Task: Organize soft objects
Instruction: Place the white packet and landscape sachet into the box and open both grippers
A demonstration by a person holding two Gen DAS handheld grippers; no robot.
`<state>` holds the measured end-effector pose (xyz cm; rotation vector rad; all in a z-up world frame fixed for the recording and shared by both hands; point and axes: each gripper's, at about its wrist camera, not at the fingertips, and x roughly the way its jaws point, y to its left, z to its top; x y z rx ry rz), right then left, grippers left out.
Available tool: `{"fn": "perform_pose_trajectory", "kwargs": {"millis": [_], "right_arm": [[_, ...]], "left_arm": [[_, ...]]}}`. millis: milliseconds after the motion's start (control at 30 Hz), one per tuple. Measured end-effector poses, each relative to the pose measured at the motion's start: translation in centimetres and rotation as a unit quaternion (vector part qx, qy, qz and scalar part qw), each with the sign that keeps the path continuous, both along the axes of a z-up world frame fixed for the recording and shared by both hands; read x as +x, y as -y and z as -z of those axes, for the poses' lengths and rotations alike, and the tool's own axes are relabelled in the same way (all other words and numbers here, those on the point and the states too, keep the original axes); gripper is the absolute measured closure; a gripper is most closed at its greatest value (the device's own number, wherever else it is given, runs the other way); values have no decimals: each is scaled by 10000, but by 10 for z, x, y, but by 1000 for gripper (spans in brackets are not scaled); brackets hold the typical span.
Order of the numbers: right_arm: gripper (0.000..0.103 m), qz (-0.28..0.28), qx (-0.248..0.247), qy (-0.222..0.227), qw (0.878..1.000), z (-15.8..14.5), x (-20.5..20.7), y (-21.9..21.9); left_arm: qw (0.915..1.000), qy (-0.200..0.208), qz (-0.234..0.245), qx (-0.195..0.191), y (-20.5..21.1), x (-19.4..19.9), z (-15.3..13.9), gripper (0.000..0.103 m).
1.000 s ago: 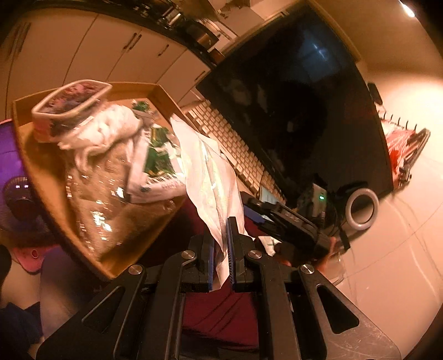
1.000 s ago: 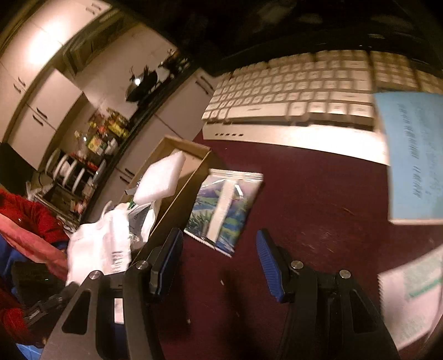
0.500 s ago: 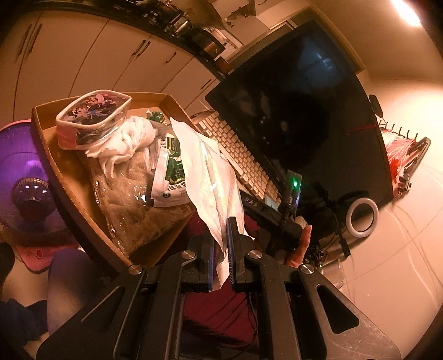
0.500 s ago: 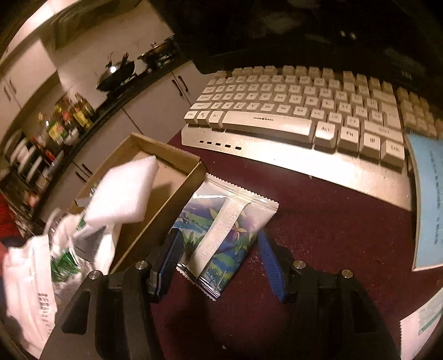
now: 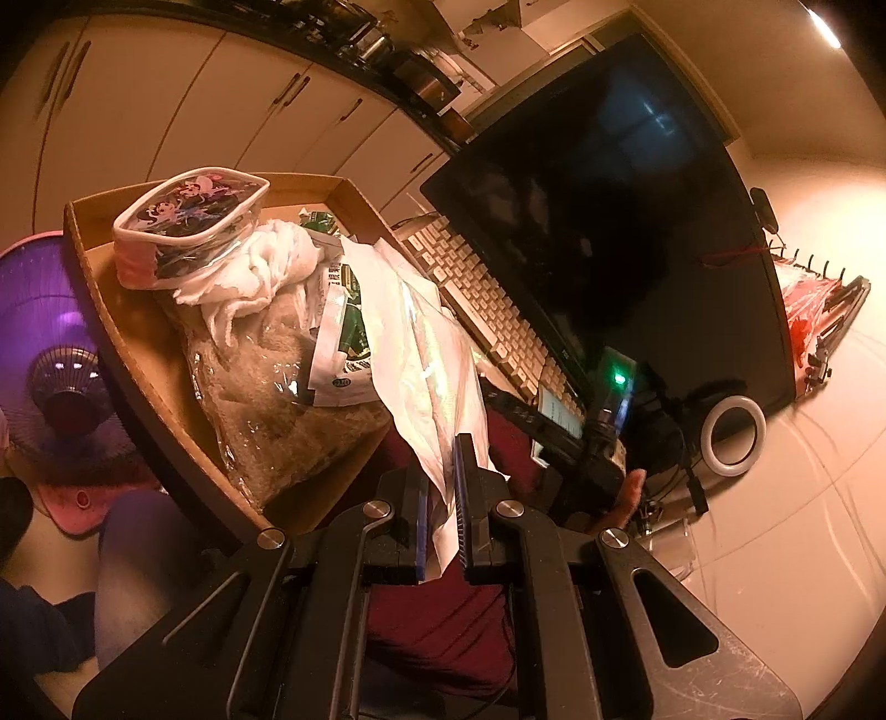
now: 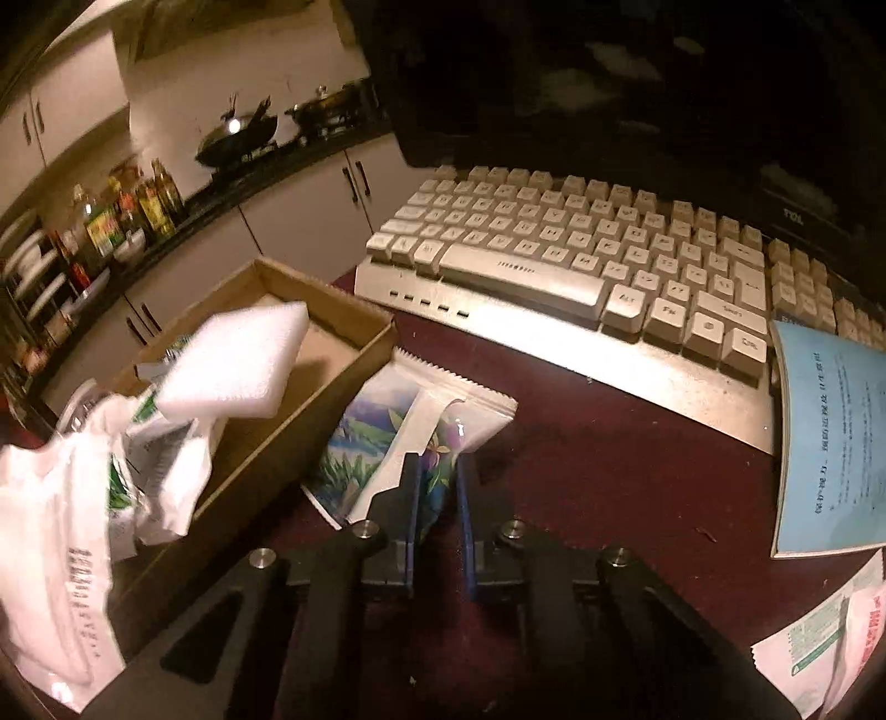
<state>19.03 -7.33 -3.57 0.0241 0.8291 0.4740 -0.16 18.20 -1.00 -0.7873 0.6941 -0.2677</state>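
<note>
The right gripper point(image 6: 437, 487) was wide open before; now it pinches the flowery packet point(image 6: 410, 437), at 3 o'clock of the box point(image 6: 332, 382). The left gripper point(image 5: 441, 498) still holds the white bag point(image 5: 426, 354).

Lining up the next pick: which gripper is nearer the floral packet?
Right. The right gripper is shut on the floral packet beside the box; the left gripper holds a white bag over it.

Dim amber-lit room, pale cabinet doors point(image 5: 183, 105) with dark handles, black kitchen counter point(image 6: 238, 166) carrying a wok point(image 6: 235, 135) and bottles point(image 6: 133, 205), dark monitor point(image 5: 626, 221) above a white keyboard point(image 6: 581, 260), maroon surface point(image 6: 609, 476), purple fan point(image 5: 50, 354), ceiling light point(image 5: 822, 27).
</note>
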Motion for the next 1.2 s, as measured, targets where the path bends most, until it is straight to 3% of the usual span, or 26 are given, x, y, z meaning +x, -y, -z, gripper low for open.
{"fn": "perform_pose_trajectory", "kwargs": {"millis": [167, 600, 1000, 1200], "right_arm": [[100, 176, 432, 130, 9988, -14, -6, 25], [100, 378, 979, 361, 9938, -29, -10, 47], [100, 247, 1143, 787, 9900, -43, -21, 41], [100, 64, 1145, 1103, 9873, -57, -31, 27]], "left_arm": [[10000, 3, -51, 11, -3, -1, -1, 96], [9995, 119, -284, -44, -27, 1, -10, 96], [9974, 264, -660, 69, -60, 13, -21, 96], [9972, 186, -708, -134, -82, 45, -17, 96]]}}
